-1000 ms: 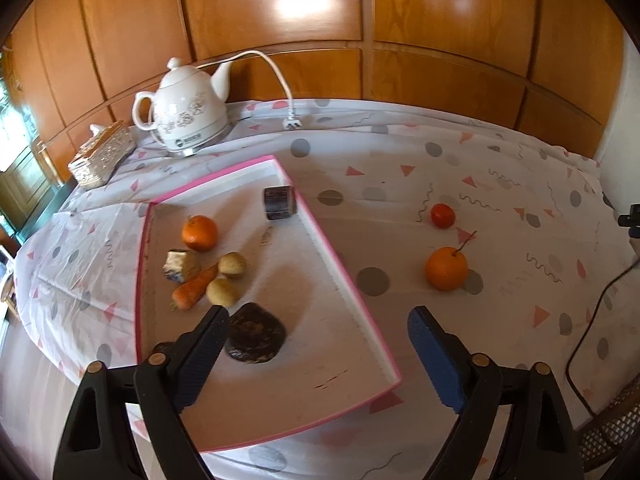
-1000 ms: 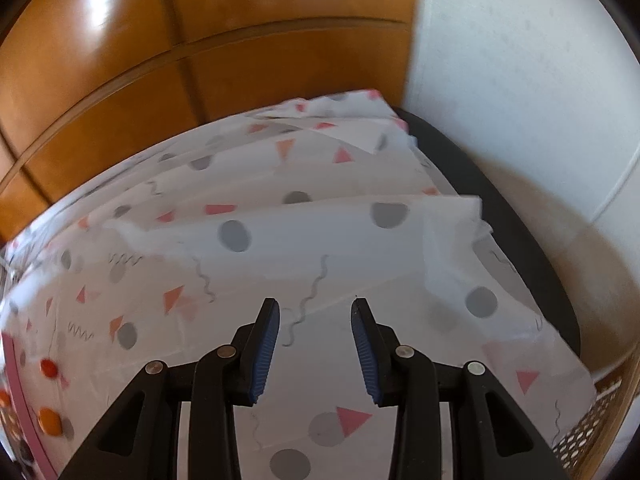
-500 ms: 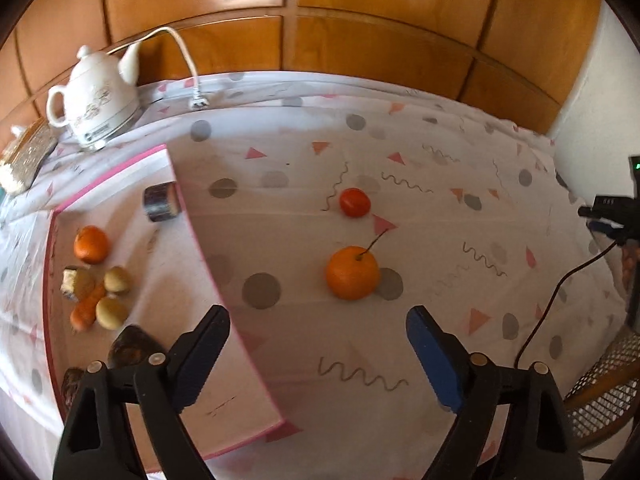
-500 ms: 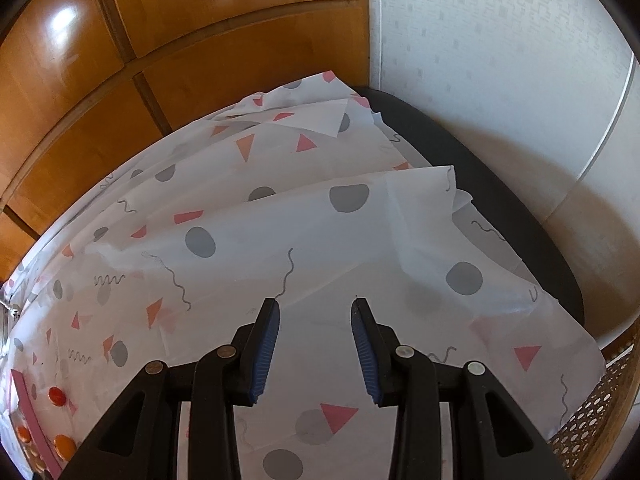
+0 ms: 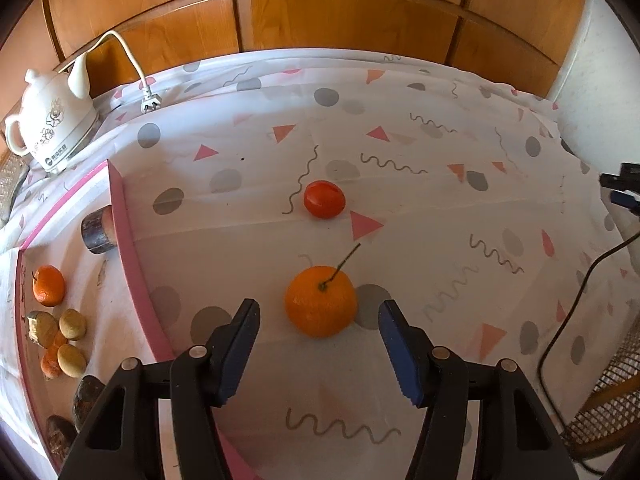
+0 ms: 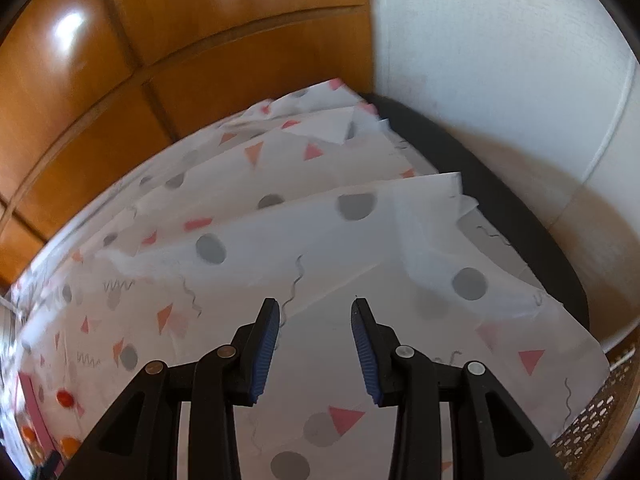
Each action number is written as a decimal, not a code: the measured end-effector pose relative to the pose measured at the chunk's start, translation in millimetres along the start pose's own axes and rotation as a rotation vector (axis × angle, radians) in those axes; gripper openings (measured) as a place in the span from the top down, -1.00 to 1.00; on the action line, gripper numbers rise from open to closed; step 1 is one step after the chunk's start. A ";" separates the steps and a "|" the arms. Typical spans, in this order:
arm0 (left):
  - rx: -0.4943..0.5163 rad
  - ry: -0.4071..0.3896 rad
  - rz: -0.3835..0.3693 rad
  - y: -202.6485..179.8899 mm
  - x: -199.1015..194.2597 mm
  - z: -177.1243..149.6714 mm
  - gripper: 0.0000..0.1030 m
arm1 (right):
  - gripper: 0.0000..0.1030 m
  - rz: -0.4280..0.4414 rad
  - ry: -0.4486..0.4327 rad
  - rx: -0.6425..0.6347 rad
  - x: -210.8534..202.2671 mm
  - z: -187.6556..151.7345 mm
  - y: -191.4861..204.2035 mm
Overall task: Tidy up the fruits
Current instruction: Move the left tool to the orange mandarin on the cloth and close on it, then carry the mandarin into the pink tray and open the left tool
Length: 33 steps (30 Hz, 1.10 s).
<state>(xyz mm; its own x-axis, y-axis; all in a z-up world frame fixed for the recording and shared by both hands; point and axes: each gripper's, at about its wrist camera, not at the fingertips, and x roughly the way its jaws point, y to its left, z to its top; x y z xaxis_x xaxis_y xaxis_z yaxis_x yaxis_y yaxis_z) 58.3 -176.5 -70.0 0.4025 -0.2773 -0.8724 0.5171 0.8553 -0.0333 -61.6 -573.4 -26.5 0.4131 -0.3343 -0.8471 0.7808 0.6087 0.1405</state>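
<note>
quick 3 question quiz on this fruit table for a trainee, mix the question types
1. True or false: the left gripper already grips the stemmed orange.
2. What lies beyond that orange on the cloth? A red tomato B banana C cup
3. Is anything between the right gripper jaws?

Key: 1 false, its jaws have just been closing, with the orange between them untouched. 2 A. 3 nothing.

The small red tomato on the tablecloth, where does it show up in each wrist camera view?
Left wrist view: the red tomato lies centre frame on the tablecloth, beyond the stemmed orange, right of the pink tray.
Right wrist view: the same tomato is a small blurred red spot at the far lower left.
Shared landmark: the pink tray edge, close beside the tomato in both views.
</note>
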 end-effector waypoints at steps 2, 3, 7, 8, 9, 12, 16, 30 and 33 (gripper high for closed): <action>-0.003 0.008 0.001 1.0 4.0 0.5 -0.21 | 0.27 -0.003 0.003 0.036 0.6 1.5 -7.7; -0.005 0.010 0.002 1.5 5.5 0.6 -0.21 | 0.27 0.002 0.012 0.051 2.1 1.7 -10.4; -0.009 0.018 0.006 3.4 12.4 1.7 -0.10 | 0.27 -0.012 0.006 0.062 1.7 2.7 -12.6; -0.010 0.022 0.002 3.3 14.4 2.2 0.04 | 0.27 -0.020 0.000 0.068 1.0 3.1 -13.7; -0.010 0.030 -0.011 3.0 17.9 2.7 0.09 | 0.27 -0.034 -0.005 0.078 0.6 3.6 -16.0; 0.010 0.038 -0.004 -1.4 27.7 -0.8 0.19 | 0.27 -0.045 0.010 0.097 3.2 4.0 -19.6; 0.011 0.023 0.000 -3.0 25.2 -3.1 0.22 | 0.27 -0.029 0.024 0.065 5.9 3.3 -13.4; -0.136 -0.058 -0.032 23.2 -17.2 -7.2 0.21 | 0.27 -0.020 0.047 0.051 10.4 1.6 -9.3; -0.193 -0.106 0.004 44.4 -37.6 -7.8 0.21 | 0.27 -0.018 0.049 0.051 10.1 0.9 -9.0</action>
<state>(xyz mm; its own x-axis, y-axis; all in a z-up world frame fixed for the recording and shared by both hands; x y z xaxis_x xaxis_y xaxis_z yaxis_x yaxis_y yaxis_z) 60.3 -124.6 -42.5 0.4867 -0.3091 -0.8170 0.3653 0.9216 -0.1311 -64.0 -582.9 -36.0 0.3765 -0.3084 -0.8736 0.8113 0.5650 0.1502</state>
